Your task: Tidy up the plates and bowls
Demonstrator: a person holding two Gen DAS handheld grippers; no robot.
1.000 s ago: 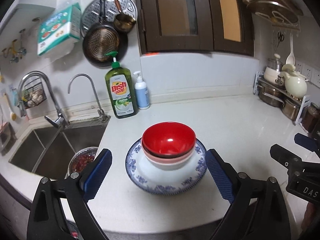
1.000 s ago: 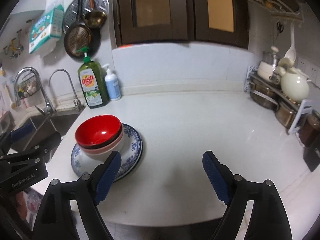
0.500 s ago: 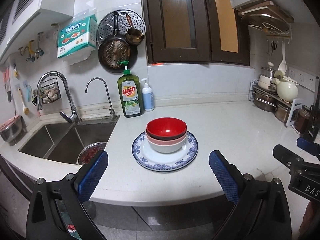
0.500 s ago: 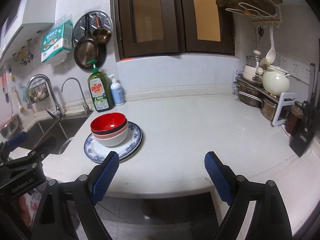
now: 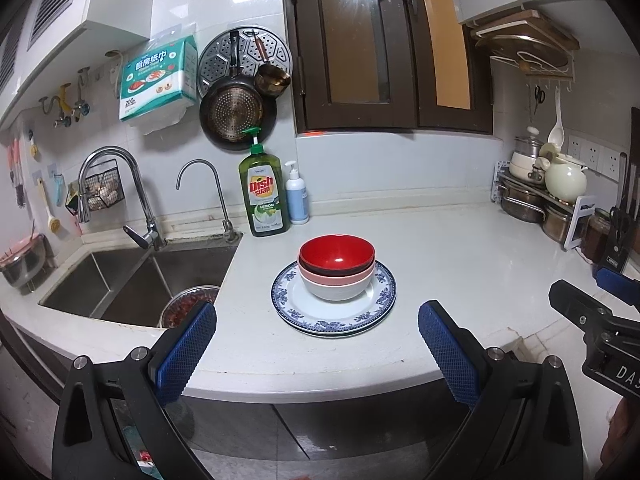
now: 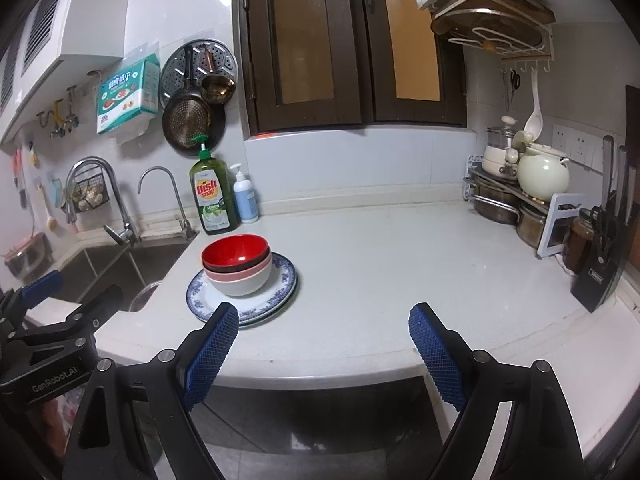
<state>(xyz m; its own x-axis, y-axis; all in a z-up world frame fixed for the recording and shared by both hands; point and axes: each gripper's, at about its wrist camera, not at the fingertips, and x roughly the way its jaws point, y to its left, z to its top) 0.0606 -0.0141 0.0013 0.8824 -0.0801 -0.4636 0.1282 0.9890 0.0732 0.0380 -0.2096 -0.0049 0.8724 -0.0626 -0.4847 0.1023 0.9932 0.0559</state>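
Observation:
A red bowl (image 5: 337, 255) sits nested in a pink bowl and a white bowl (image 5: 336, 289), stacked on blue-patterned plates (image 5: 376, 312) on the white counter. The stack also shows in the right wrist view (image 6: 236, 258), on the plates (image 6: 280, 280). My left gripper (image 5: 316, 350) is open and empty, held back off the counter's front edge, facing the stack. My right gripper (image 6: 322, 354) is open and empty, also off the front edge, to the right of the stack.
A steel sink (image 5: 132, 280) with a strainer of red food (image 5: 188, 300) lies left of the stack. Dish soap (image 5: 262, 196) and a pump bottle (image 5: 296, 196) stand at the back wall. A rack of pots (image 6: 516, 196) and a knife block (image 6: 604, 264) stand on the right.
Both grippers have pulled back and up from the counter, away from the stack. The bowls and plates have not moved. Both grippers stay open.

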